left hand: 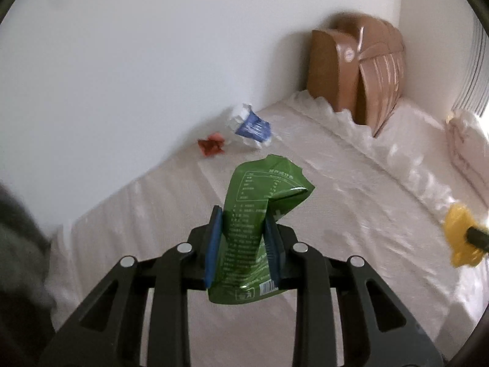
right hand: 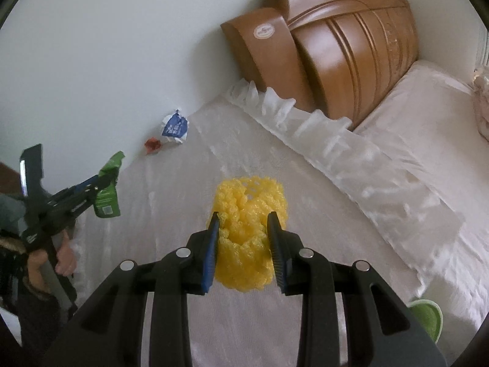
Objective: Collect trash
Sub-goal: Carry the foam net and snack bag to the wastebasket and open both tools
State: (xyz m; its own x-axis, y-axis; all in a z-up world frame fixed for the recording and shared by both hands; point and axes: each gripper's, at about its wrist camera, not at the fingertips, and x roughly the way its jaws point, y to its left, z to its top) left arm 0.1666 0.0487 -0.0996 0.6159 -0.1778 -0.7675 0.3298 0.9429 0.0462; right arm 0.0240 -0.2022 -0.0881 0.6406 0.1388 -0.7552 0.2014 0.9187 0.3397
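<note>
Green wrapper (left hand: 259, 214) between hand-held gripper (left hand: 244, 217) pads

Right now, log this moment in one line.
left gripper: holds green packet | right gripper: holds yellow foam net | on bed: blue wrapper, red scrap

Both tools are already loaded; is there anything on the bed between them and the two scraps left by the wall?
Nothing visible. The left tool holds the green bag and the right tool the yellow foam net; only bare sheet lies before the blue wrapper and red scrap.
</note>
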